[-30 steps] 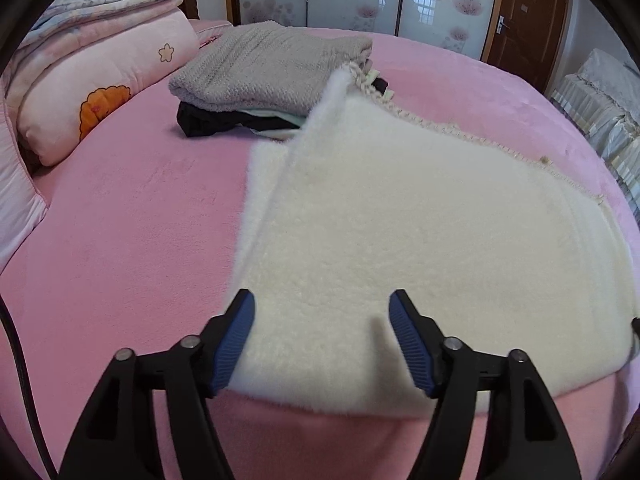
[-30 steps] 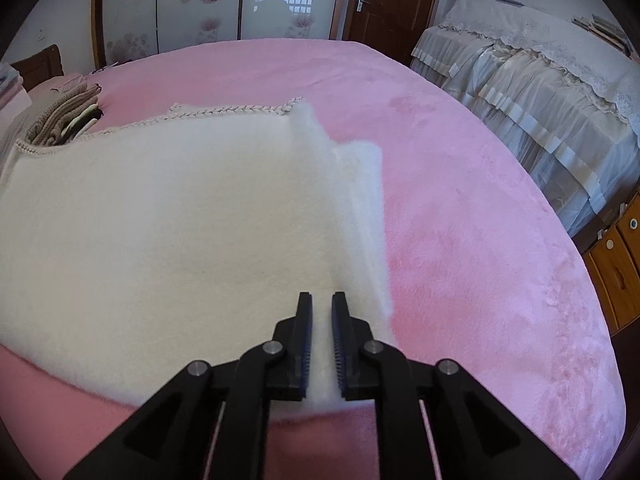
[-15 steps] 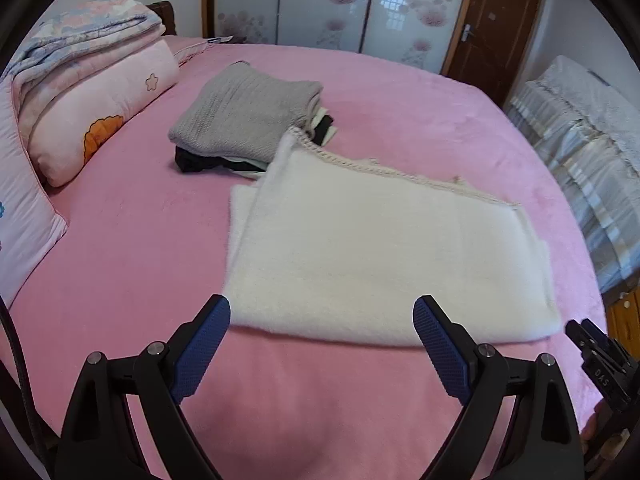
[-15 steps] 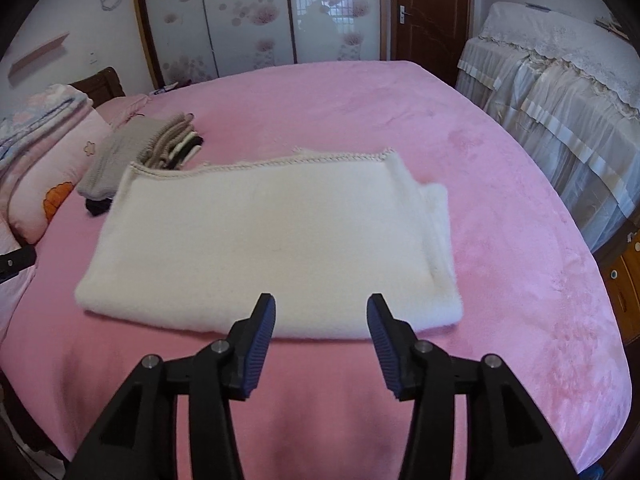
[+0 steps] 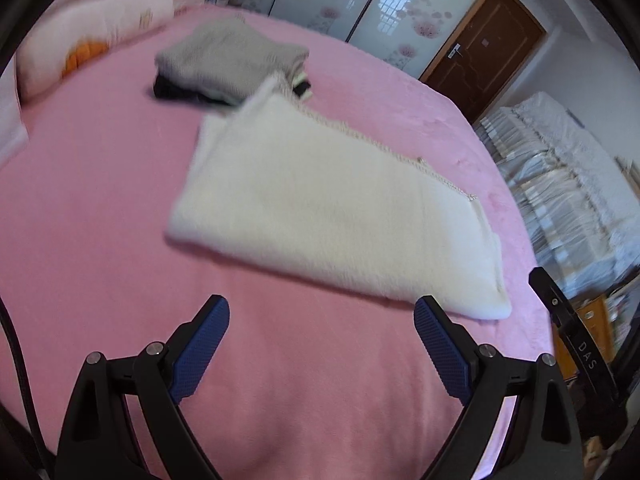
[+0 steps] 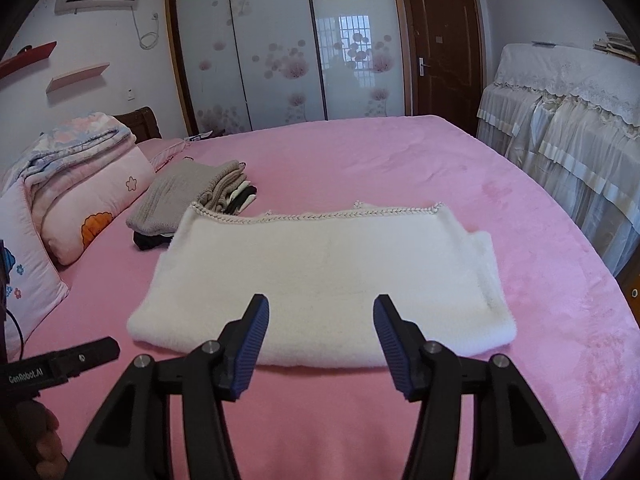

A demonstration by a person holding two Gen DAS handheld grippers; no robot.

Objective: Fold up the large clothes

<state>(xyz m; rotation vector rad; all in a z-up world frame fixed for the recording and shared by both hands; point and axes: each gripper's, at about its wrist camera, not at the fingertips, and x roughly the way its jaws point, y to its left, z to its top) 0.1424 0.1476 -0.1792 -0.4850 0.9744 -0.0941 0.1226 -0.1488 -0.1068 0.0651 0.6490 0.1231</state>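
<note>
A folded white fleece garment (image 5: 332, 216) (image 6: 324, 272) with a braided trim along its far edge lies flat on the pink bed (image 6: 400, 160). My left gripper (image 5: 322, 306) hovers open over bare pink cover, short of the garment's near edge, with nothing between its blue pads. My right gripper (image 6: 321, 302) hangs above the garment's near edge; its jaws are opening and nothing is between them. Neither gripper touches the cloth. The left gripper's tip also shows at the lower left of the right wrist view.
A stack of folded clothes (image 5: 228, 56) (image 6: 188, 196) with a grey knit on top sits just behind the garment's left corner. Pillows and quilts (image 6: 92, 216) line the left side. Cloth-covered furniture (image 6: 560, 120) stands to the right of the bed.
Both grippers pulled back and up from the white garment. The right one let go of the garment's edge and opened. The left one spread wider.
</note>
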